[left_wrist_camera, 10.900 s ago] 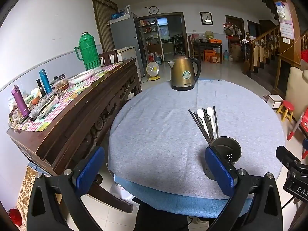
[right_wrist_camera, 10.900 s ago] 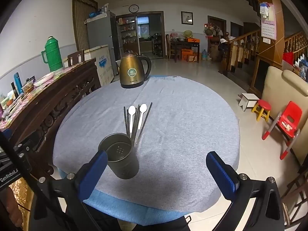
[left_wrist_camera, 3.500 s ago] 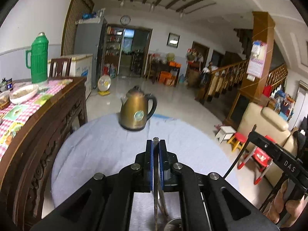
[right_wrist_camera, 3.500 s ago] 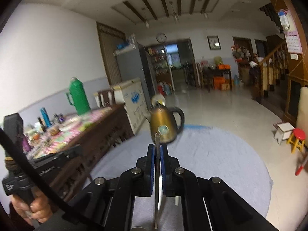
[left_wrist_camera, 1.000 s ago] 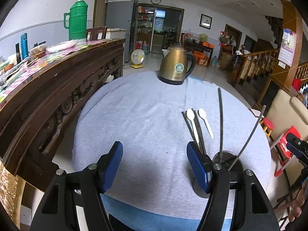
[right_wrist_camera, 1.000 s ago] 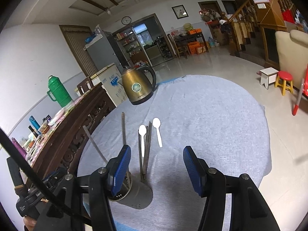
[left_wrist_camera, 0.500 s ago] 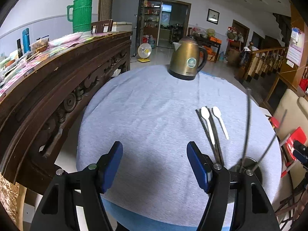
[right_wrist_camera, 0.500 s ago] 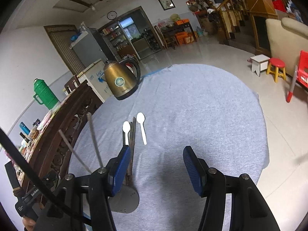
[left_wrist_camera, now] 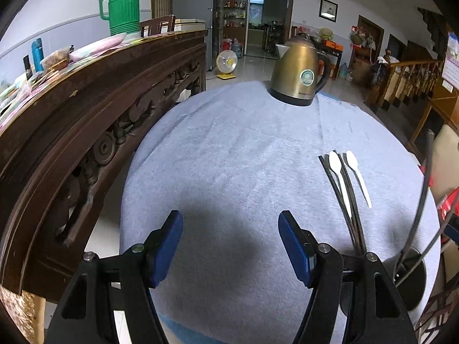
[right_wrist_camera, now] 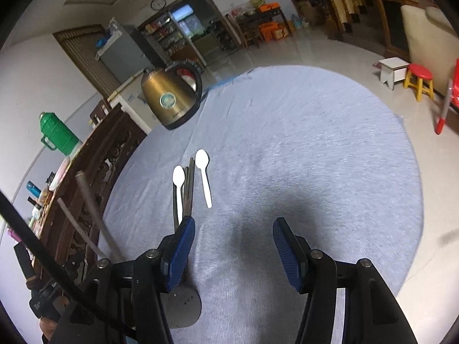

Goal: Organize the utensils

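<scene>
Two white spoons [left_wrist_camera: 357,173] [right_wrist_camera: 203,175] and several dark chopsticks [left_wrist_camera: 348,197] [right_wrist_camera: 188,189] lie together on the grey cloth of the round table [left_wrist_camera: 235,157]. A metal holder cup [left_wrist_camera: 408,272] [right_wrist_camera: 180,306] stands at the near edge with two chopsticks [left_wrist_camera: 424,189] [right_wrist_camera: 91,209] upright in it. My left gripper [left_wrist_camera: 229,246] is open and empty, left of the utensils and the cup. My right gripper [right_wrist_camera: 232,246] is open and empty, just right of the cup, near the handle ends of the lying utensils.
A brass kettle [left_wrist_camera: 298,77] [right_wrist_camera: 169,100] stands at the table's far side. A dark carved wooden sideboard [left_wrist_camera: 86,109] with a green thermos [left_wrist_camera: 123,3] runs along the left. A red stool [right_wrist_camera: 420,81] and stairs are to the right.
Both grippers have come lower and closer over the table. The right one has moved toward the lying utensils. Both stay open.
</scene>
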The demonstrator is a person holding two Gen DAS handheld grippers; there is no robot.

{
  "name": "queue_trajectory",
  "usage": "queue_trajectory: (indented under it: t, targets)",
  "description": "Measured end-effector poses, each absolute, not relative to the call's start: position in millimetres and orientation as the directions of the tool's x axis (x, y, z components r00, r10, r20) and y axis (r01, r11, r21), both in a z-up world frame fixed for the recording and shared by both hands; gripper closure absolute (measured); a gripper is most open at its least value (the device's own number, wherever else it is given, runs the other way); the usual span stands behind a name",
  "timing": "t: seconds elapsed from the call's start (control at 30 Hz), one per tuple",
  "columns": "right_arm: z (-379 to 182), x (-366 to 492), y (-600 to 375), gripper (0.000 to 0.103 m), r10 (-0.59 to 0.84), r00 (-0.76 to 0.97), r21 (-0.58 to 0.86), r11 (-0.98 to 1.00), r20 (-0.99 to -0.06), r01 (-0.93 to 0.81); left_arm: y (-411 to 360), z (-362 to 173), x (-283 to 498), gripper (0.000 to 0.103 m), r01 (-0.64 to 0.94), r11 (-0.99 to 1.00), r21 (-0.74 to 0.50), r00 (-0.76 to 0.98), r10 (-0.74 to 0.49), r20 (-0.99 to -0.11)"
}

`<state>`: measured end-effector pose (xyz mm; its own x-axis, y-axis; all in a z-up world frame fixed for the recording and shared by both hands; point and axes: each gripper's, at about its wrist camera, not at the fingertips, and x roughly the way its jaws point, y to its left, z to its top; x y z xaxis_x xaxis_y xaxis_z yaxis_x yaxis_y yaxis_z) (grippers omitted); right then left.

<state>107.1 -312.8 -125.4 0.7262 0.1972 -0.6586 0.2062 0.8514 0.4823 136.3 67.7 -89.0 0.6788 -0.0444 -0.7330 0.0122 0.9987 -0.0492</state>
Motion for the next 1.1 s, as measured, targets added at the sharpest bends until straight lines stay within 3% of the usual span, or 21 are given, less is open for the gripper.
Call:
queue_trajectory:
  t: [0.37, 0.77, 0.87, 1.03, 1.1]
  targets:
    - [-156.0, 210.8, -331.8, 0.043, 0.321, 0.609, 0.516, 0.839, -0.725, 0.173, 59.2, -99.7, 213.1, 0.033, 0.069, 0.997, -0.046, 0.623, -0.079, -0.778]
    - [-177.7, 324.9, -273.5, 0.043, 0.399, 0.492, 0.491, 0.869, -0.774, 0.067, -9.5, -122.3, 288.6, 0.037, 0.209, 0.963, -0.172, 0.475, -0.254, -0.843]
    - [-183.7, 337.0, -261.1, 0.052, 0.388, 0.472, 0.463, 0.885, -0.792, 0.048, -20.2, -128.4, 291.2, 0.051, 0.226, 0.958, -0.177, 0.452, -0.264, -0.852]
    - [-190.1, 352.4, -243.6, 0.058, 0.326, 0.469, 0.376, 0.926, -0.821, 0.014, -25.9, -138.1, 299.5, 0.053, 0.224, 0.957, -0.185, 0.419, -0.266, -0.868]
    - [-197.3, 357.2, -236.2, 0.066, 0.295, 0.438, 0.331, 0.944, -0.849, 0.007, -25.1, -139.8, 301.6, 0.054, 0.218, 0.958, -0.187, 0.413, -0.264, -0.872]
